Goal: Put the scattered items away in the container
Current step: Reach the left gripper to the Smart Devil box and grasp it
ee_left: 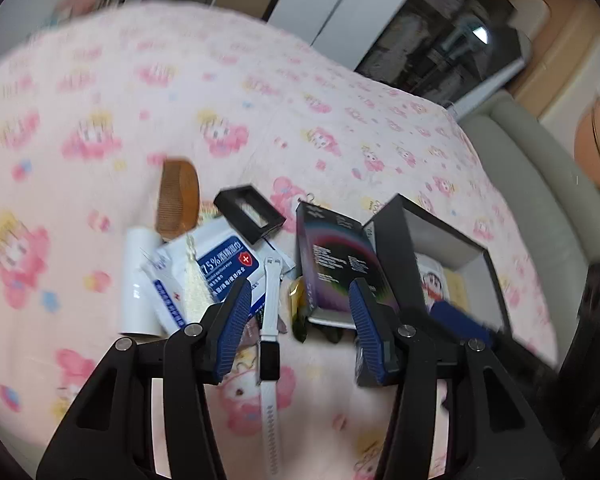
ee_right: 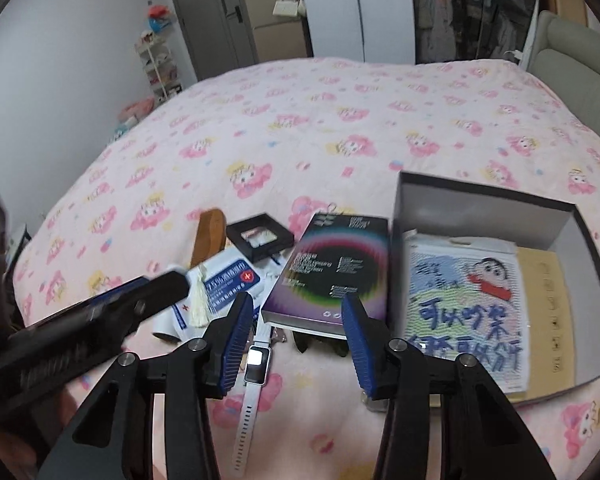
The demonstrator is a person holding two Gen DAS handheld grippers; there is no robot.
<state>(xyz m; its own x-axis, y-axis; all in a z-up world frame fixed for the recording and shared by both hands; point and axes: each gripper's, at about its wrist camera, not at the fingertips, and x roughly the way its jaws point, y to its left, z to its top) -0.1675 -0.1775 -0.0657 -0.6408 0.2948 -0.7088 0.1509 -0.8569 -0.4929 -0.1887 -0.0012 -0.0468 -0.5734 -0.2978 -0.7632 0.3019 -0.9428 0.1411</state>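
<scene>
A pile of items lies on the pink bedspread. A white smartwatch (ee_left: 269, 344) (ee_right: 254, 364) lies nearest, between the fingers of both grippers. A dark purple box (ee_left: 334, 260) (ee_right: 332, 276), a wipes packet (ee_left: 216, 268) (ee_right: 228, 280), a wooden comb (ee_left: 179, 204) (ee_right: 208, 236), a small black frame box (ee_left: 248, 214) (ee_right: 260, 238) and a white roll (ee_left: 138, 280) lie behind it. The open grey container (ee_right: 572, 240) (ee_left: 452, 240) on the right holds a cartoon picture (ee_right: 464, 304). My left gripper (ee_left: 298, 308) and right gripper (ee_right: 298, 320) are both open and empty above the pile.
The pink bedspread (ee_right: 320, 128) stretches far beyond the pile. A grey headboard (ee_right: 568, 52) stands at the right. A wardrobe (ee_right: 380, 8) and a shelf (ee_right: 158, 64) stand beyond the bed. The left gripper's body (ee_right: 80, 320) crosses the right wrist view's left side.
</scene>
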